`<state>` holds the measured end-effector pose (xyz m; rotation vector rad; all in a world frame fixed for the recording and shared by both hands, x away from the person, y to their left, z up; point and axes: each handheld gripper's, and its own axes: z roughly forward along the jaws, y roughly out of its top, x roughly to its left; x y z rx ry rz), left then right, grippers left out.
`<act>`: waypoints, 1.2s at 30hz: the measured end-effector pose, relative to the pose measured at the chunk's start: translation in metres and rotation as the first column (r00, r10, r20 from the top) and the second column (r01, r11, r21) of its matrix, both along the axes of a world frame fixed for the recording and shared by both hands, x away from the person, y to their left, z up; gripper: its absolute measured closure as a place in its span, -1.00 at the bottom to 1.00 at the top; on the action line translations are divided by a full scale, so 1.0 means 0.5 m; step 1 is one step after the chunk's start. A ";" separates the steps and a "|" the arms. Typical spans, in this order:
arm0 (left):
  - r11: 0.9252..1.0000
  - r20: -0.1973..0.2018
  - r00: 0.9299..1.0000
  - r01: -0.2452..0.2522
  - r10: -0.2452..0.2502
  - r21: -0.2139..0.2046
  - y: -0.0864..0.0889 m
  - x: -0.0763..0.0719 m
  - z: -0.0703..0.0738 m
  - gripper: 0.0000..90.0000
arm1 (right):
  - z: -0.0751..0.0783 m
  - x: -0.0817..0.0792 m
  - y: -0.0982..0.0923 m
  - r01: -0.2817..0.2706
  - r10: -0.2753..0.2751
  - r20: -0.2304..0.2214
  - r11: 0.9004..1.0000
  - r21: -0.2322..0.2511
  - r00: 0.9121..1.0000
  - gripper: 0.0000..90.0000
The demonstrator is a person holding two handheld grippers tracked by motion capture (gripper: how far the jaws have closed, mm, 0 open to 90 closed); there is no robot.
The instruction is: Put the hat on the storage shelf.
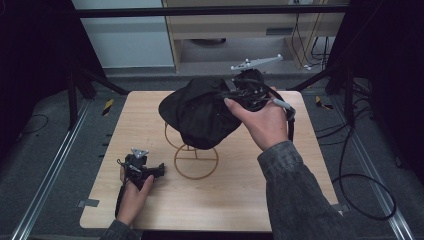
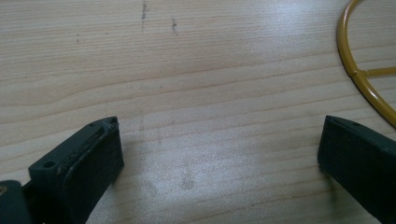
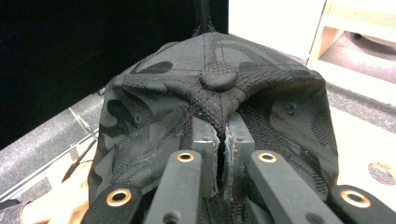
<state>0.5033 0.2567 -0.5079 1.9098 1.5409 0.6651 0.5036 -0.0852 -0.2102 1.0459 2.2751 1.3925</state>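
Observation:
A black patterned cap (image 1: 200,110) hangs over the top of a yellow wire stand (image 1: 195,157) at the middle of the table. My right gripper (image 1: 245,92) holds the cap at its right side, above the stand. Seen along that gripper's own jaws, they are pinched together on a fold of the cap (image 3: 219,93) just below its crown button. My left gripper (image 1: 150,172) lies on the table at the front left, held by a hand. Its jaws stand wide apart over bare wood (image 2: 210,116), with nothing between them. The stand's base ring (image 2: 359,70) curves at the right.
The wooden table (image 1: 280,190) has bare surface around the stand. Metal rails and black frame posts run along both sides. Cables (image 1: 365,180) trail on the floor at the right. A cabinet (image 1: 240,30) stands behind the table.

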 end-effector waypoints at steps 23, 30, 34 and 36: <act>1.000 0.000 1.000 0.000 0.000 0.000 0.000 0.000 0.000 -1.00 | -0.058 0.000 0.048 -0.043 0.041 -0.044 0.998 -0.052 0.998 0.87; 1.000 0.000 1.000 0.000 0.000 0.000 0.000 0.000 0.000 -1.00 | -0.073 0.001 0.062 -0.049 0.045 -0.049 0.996 -0.071 0.998 0.86; 1.000 0.000 1.000 -0.001 0.001 -0.001 0.000 0.000 0.000 -1.00 | -0.080 0.001 0.069 -0.049 0.045 -0.052 0.995 -0.081 0.998 0.86; 1.000 -0.001 1.000 0.000 0.000 -0.002 0.000 0.000 0.000 -1.00 | -0.084 0.002 0.072 -0.051 0.047 -0.051 0.995 -0.087 0.998 0.86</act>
